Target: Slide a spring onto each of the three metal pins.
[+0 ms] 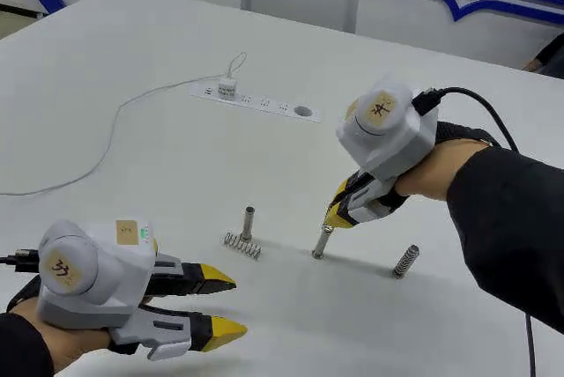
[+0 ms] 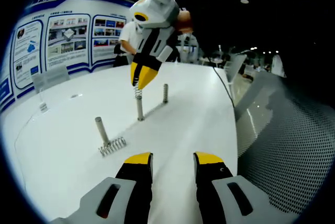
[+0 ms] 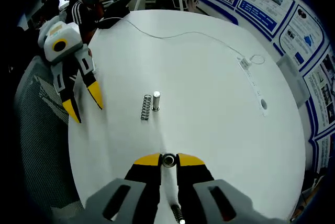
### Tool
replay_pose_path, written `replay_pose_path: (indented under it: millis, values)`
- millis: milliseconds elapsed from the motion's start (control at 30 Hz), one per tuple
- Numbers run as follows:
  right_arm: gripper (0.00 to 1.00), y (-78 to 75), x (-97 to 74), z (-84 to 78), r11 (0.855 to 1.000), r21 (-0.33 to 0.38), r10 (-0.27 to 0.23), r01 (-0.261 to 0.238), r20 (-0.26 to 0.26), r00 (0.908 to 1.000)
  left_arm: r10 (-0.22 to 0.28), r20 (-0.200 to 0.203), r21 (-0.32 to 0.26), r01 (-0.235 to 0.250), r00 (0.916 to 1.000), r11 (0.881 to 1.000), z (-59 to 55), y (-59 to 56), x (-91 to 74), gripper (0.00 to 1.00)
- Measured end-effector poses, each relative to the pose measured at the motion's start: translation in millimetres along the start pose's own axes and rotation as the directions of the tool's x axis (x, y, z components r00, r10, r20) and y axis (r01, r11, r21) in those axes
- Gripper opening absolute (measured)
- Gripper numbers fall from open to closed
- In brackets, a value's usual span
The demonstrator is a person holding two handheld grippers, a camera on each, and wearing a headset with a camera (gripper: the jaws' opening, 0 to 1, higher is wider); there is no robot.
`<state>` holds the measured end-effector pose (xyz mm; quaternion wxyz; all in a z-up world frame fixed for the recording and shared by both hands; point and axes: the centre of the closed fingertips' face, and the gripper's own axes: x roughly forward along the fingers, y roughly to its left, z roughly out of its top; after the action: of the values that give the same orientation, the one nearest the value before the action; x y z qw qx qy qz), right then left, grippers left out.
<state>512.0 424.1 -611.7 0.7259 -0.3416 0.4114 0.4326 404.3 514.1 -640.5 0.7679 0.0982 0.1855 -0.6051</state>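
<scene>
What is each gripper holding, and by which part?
Right gripper pinches a spring by its top end, over a pin; left gripper holds nothing.

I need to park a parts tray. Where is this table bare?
Bare: the wide stretch between the cable and the left gripper; also the tabletop between the power strip and the pins. Crowded: the row of pins, where the right gripper holds a spring on the middle pin and a loose spring lies beside the leftmost pin.

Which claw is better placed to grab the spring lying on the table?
Left. The left claw is open and faces the loose spring; the right claw is shut on a second spring above a pin.
</scene>
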Motion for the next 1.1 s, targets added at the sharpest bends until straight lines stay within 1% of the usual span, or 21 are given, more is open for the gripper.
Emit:
replay_pose_path:
  millis: [67, 200, 267, 400, 467, 667, 733, 967, 1100]
  values:
    - [0.12, -2.0, 2.5, 2.5, 1.000, 0.006, 0.002, -0.002, 0.003, 1.0000, 0.000, -0.001, 0.000, 0.000, 1.0000, 1.000, -0.1, 0.0, 0.0, 0.32]
    - [0.12, 0.7, 9.5, -1.4, 1.000, -0.001, 0.008, -0.008, -0.026, 0.9996, 0.004, 0.003, -0.003, -0.004, 1.0000, 1.000, 0.1, 0.4, -1.2, 0.32]
    - [0.12, -1.4, 8.4, 1.6, 1.000, 0.014, 0.012, -0.012, -0.014, 0.9998, 0.006, 0.004, -0.006, -0.006, 1.0000, 1.000, -0.9, 0.8, -2.3, 0.32]
    - [0.12, -2.9, 9.7, 2.6, 1.000, 0.022, 0.013, -0.013, -0.011, 0.9998, 0.008, -0.003, -0.009, -0.008, 1.0000, 1.000, -3.4, 1.1, -2.6, 0.31]
    - [0.12, -2.4, 10.1, -0.5, 1.000, 0.015, 0.011, -0.011, -0.031, 0.9995, 0.009, 0.000, -0.010, -0.009, 1.0000, 1.000, -2.4, 1.0, -2.6, 0.31]
    - [0.12, -3.4, 10.6, -2.3, 1.000, 0.018, 0.010, -0.009, -0.033, 0.9994, 0.006, -0.004, -0.011, -0.006, 1.0000, 1.000, -3.0, 0.8, -0.9, 0.31]
    - [0.12, -4.0, 10.3, -1.1, 1.000, 0.028, 0.011, -0.010, -0.025, 0.9996, 0.004, -0.003, -0.010, -0.004, 1.0000, 1.000, -2.5, 0.6, -0.4, 0.31]
    - [0.12, -4.0, 12.5, -5.0, 1.000, 0.016, 0.007, -0.006, -0.044, 0.9990, 0.005, -0.003, -0.012, -0.006, 1.0000, 1.000, -2.9, 1.5, -0.5, 0.31]
    - [0.12, -6.0, 13.8, -4.2, 0.999, 0.031, 0.011, -0.009, -0.043, 0.9990, 0.005, -0.005, -0.013, -0.005, 1.0000, 1.000, -4.0, 1.7, -0.6, 0.31]
